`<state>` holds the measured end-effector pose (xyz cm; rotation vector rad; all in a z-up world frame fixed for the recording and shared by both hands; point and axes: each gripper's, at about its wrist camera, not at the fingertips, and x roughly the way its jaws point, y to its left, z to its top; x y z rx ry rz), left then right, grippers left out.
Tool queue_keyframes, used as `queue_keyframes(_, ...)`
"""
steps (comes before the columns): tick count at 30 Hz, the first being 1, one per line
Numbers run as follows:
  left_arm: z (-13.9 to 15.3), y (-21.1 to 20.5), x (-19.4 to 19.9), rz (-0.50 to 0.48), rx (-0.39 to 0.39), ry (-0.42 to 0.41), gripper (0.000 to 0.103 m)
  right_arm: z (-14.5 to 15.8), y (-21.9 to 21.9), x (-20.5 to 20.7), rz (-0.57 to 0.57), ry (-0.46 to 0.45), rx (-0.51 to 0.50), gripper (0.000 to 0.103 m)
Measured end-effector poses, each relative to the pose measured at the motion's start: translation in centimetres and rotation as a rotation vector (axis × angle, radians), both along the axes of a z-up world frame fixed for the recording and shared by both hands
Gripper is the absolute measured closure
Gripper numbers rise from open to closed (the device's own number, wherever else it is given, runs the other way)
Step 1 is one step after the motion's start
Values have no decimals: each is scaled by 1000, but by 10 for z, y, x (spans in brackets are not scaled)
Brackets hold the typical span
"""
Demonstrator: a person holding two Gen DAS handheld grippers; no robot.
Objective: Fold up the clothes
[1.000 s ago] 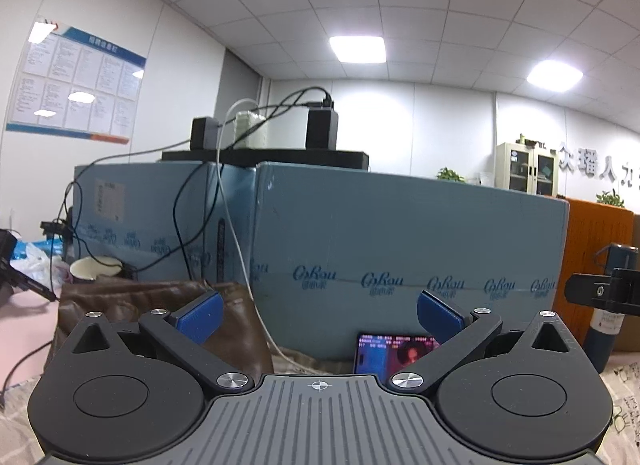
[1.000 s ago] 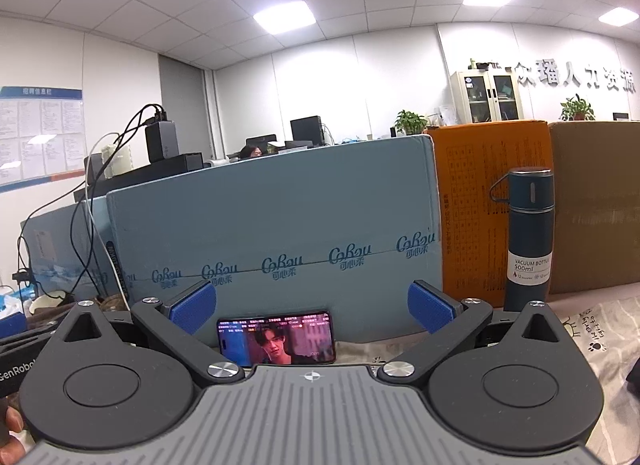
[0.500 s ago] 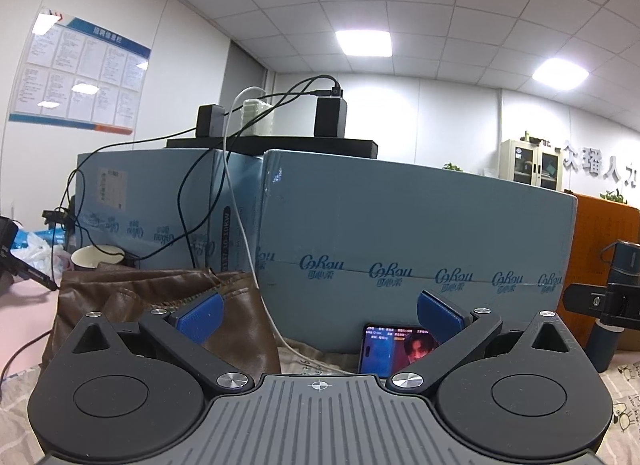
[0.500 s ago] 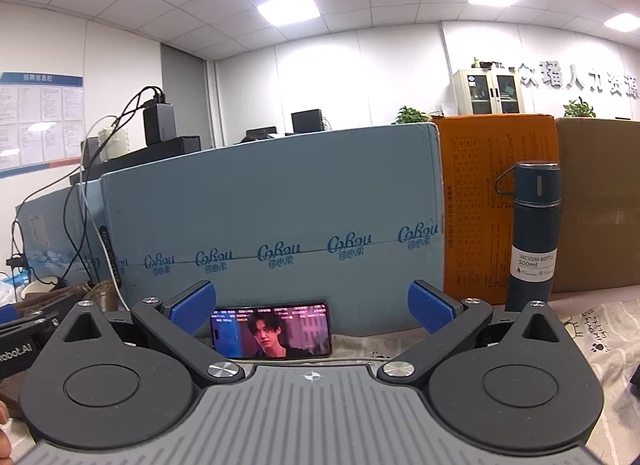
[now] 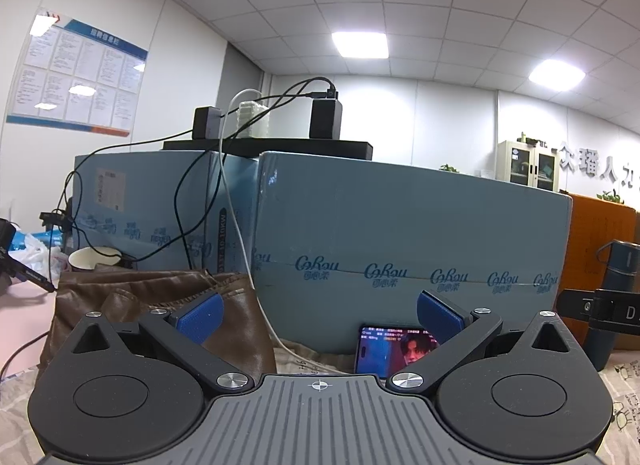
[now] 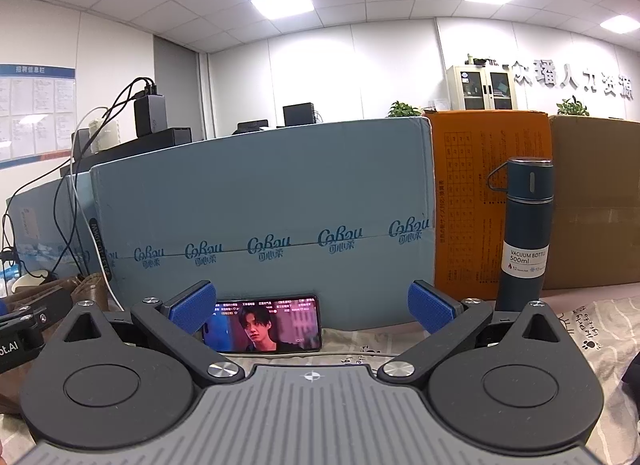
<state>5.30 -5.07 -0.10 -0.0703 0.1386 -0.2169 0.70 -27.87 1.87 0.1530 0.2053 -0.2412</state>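
My left gripper (image 5: 319,315) is open and empty, held level and facing the blue cartons. My right gripper (image 6: 311,307) is open and empty too, facing the same cartons. A pale printed cloth (image 6: 600,325) covers the table under both grippers; it also shows in the left wrist view (image 5: 624,381). No garment to fold is clearly in view. A brown leather-like bag (image 5: 132,297) lies at the left behind my left finger.
Blue cartons (image 5: 400,233) (image 6: 260,209) form a wall ahead, with an orange box (image 6: 480,193) beside them. A phone (image 6: 264,323) (image 5: 394,349) leans on the carton. A dark vacuum bottle (image 6: 526,229) stands right. Cables (image 5: 236,201) hang down; a mug (image 5: 90,259) sits left.
Both grippers have tilted or sunk slightly, so the cartons and phone sit higher in view. Both stay open and empty.
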Motion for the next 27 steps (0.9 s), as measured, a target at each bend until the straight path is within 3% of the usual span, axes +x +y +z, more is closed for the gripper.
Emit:
queue_keyframes(11,-9,6,2,-111,-54,37,0,6,-5,-29,-66,-47,-41,0)
queue_keyframes(19,-15,-12,-11,-298,-30,50,0,-7,-31,-99,-238,-55,-50,0)
queue_keyframes(27,-28,-58,-44,-489,4,22,0,-33,-62,-174,-388,-55,-51,0)
